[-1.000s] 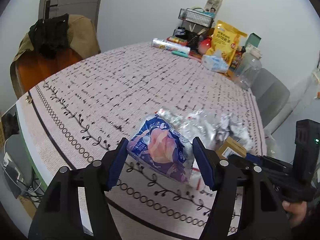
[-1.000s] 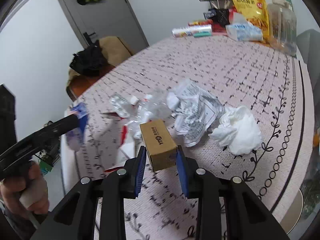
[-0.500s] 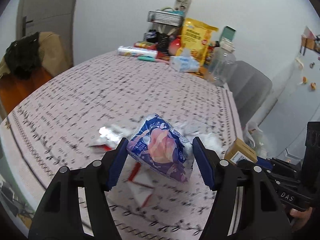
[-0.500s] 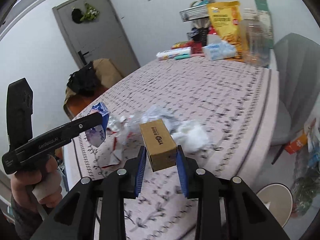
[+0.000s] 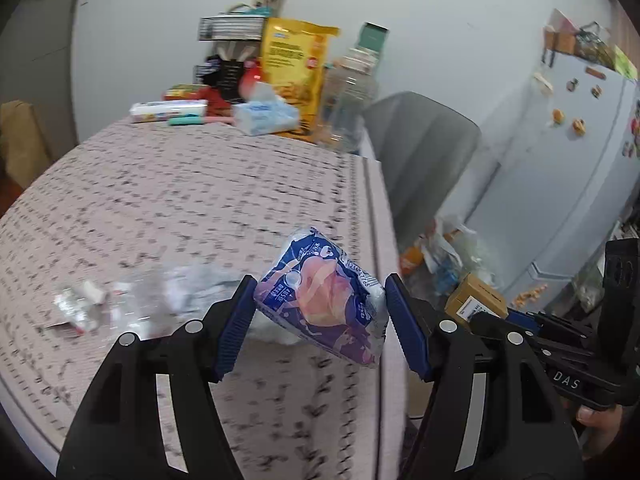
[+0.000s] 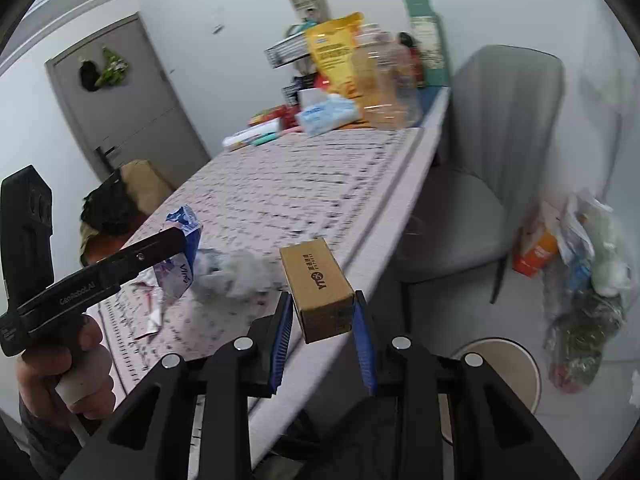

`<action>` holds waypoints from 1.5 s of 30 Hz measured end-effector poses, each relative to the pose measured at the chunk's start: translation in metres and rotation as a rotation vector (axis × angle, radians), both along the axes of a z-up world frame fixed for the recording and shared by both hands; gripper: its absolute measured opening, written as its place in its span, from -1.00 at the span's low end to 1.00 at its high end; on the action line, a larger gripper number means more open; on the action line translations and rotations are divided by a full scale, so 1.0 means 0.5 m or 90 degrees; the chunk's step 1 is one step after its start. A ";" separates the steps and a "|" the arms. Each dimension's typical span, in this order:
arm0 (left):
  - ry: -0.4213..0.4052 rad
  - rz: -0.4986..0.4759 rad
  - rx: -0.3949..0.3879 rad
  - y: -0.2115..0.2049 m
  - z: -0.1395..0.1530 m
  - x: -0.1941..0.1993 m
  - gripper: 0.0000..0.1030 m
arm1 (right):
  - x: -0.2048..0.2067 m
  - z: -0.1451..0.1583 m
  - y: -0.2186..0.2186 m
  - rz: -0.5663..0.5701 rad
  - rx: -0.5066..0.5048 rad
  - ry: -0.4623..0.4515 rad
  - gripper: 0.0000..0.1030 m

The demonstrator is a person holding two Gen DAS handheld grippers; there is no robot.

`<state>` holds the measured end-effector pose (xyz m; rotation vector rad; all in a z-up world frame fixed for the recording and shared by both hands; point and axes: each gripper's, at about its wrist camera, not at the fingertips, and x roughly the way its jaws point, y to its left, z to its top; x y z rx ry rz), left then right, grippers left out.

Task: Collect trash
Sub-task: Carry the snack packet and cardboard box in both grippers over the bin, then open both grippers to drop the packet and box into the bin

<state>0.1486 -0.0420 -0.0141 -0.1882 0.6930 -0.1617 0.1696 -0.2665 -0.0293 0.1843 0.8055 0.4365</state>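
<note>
Pink patterned tablecloth (image 5: 208,184), grey chair (image 6: 500,128) beside; left gripper (image 5: 320,312) fingers clamp a wrapper (image 5: 320,300), right gripper (image 6: 322,316) fingers a box (image 6: 316,284).

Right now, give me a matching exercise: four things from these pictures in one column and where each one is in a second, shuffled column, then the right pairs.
Things:
1. blue snack wrapper
2. small cardboard box
3. yellow bag
4. clear trash bag

Places:
A. on the floor beside the grey chair
B. between the pads of the left hand-held gripper
C. upright at the far end of the table
D. between the pads of the right hand-held gripper

Pairs: 1-B, 2-D, 3-C, 4-A
</note>
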 end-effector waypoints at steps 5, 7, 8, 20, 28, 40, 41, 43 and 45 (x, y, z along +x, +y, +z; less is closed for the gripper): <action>0.010 -0.046 0.002 -0.071 -0.009 0.036 0.27 | 0.002 -0.013 -0.071 -0.052 -0.001 0.009 -0.41; 0.017 -0.067 0.000 -0.101 -0.015 0.049 0.27 | 0.001 -0.019 -0.096 -0.073 -0.004 0.013 -0.41; 0.019 -0.075 -0.002 -0.114 -0.017 0.053 0.27 | -0.002 -0.026 -0.114 -0.087 -0.005 0.017 -0.41; 0.065 -0.190 -0.009 -0.290 -0.066 0.113 0.27 | 0.004 -0.114 -0.265 -0.214 -0.023 0.076 -0.39; 0.103 -0.244 0.006 -0.384 -0.107 0.123 0.27 | -0.008 -0.161 -0.362 -0.287 -0.009 0.100 0.25; 0.148 -0.303 0.019 -0.499 -0.148 0.127 0.35 | -0.057 -0.143 -0.487 -0.392 0.020 0.082 0.51; 0.148 -0.308 0.014 -0.507 -0.148 0.127 0.41 | -0.060 -0.141 -0.488 -0.395 0.021 0.081 0.51; 0.146 -0.317 0.006 -0.521 -0.146 0.129 0.72 | -0.066 -0.139 -0.495 -0.398 0.023 0.079 0.52; 0.134 -0.307 0.015 -0.524 -0.138 0.129 0.87 | -0.069 -0.137 -0.501 -0.401 0.025 0.077 0.53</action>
